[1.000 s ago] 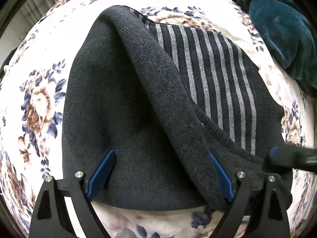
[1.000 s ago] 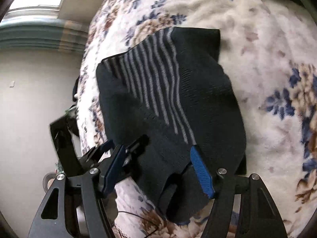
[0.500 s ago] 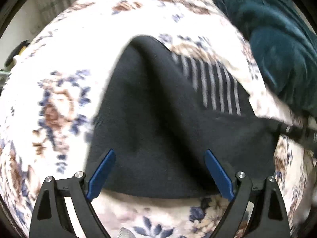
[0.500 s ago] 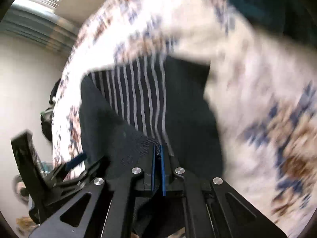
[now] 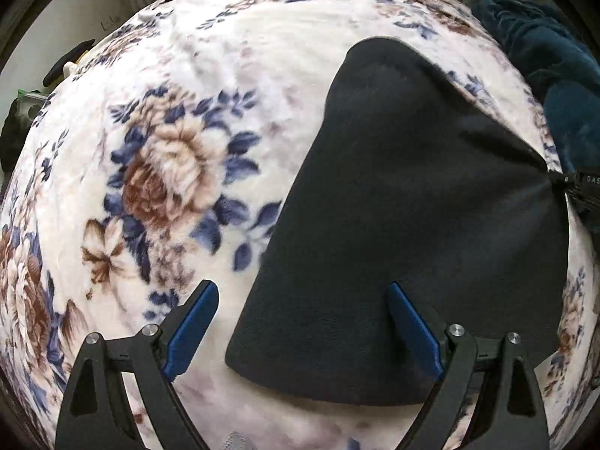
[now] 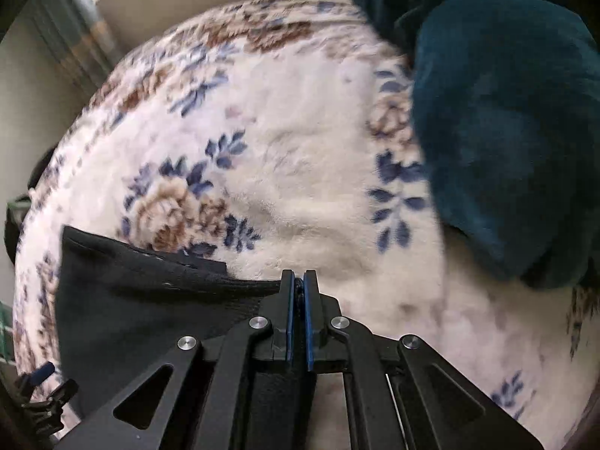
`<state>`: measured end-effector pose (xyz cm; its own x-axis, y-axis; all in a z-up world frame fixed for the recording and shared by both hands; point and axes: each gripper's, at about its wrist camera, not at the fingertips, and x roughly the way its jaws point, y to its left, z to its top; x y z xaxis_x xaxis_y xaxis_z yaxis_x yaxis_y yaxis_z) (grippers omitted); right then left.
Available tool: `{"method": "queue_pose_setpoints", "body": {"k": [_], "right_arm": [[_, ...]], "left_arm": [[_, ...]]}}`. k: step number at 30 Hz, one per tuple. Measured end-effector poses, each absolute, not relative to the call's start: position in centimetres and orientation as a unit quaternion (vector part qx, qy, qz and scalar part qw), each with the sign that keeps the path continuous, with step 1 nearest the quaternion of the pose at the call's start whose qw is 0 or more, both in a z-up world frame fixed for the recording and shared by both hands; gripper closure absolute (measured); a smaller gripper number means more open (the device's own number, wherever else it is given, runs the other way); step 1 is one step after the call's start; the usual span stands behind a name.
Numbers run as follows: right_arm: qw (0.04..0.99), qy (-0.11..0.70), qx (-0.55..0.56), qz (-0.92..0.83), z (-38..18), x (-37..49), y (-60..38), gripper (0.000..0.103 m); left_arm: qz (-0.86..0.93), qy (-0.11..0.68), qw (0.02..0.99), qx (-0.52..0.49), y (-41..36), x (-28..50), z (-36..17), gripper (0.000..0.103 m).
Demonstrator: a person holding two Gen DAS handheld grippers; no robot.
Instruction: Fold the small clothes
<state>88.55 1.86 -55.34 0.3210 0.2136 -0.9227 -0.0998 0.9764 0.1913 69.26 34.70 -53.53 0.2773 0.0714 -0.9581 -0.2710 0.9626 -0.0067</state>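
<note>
Nearest the right gripper [image 6: 299, 292], its blue-padded jaws are pressed together on a pinch of the dark charcoal knitted garment [image 5: 412, 225], whose edge is drawn taut into the pads; the rest of the cloth trails off to that gripper's left. The left gripper [image 5: 300, 322] has its jaws spread wide and holds nothing; one blue pad hangs over the garment's lower part, the other over bare bedding beside it. The garment lies spread on the cream plush blanket with blue and brown flowers [image 5: 180, 172], pulled into a point toward the right gripper. Farther off, beyond the right gripper, sits a rumpled teal velvety throw [image 6: 498, 120].

The knit looks soft, light and limp, likely to stretch and sag rather than slide. It is best taken at a corner or hem, pinching both layers.
</note>
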Motion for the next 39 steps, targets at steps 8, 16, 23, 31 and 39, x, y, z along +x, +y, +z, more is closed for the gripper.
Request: {"method": "queue_pose_setpoints", "body": {"k": [8,16,23,31,39], "right_arm": [[0.808,0.588,0.021,0.028,-52.1,80.6,2.2,0.0],[0.818,0.576,-0.006,-0.007,-42.6,65.7,3.2,0.0],[0.846,0.532,-0.015,-0.005,-31.3,56.8,3.5,0.0],[0.891,0.454,-0.017,-0.002,-15.7,47.1,2.8,0.0],[0.908,0.42,0.004,0.004,-4.9,35.7,3.9,0.0]], "left_arm": [[0.095,0.56,0.821,-0.052,31.8,66.0,-47.3,0.011],[0.068,0.544,0.836,-0.015,27.1,59.9,-36.9,0.011],[0.054,0.522,0.851,-0.012,24.9,53.2,-27.4,0.011],[0.058,0.463,0.884,0.001,24.7,44.2,-15.1,0.011],[0.043,0.418,0.907,0.011,25.2,35.0,-6.5,0.011]]}}
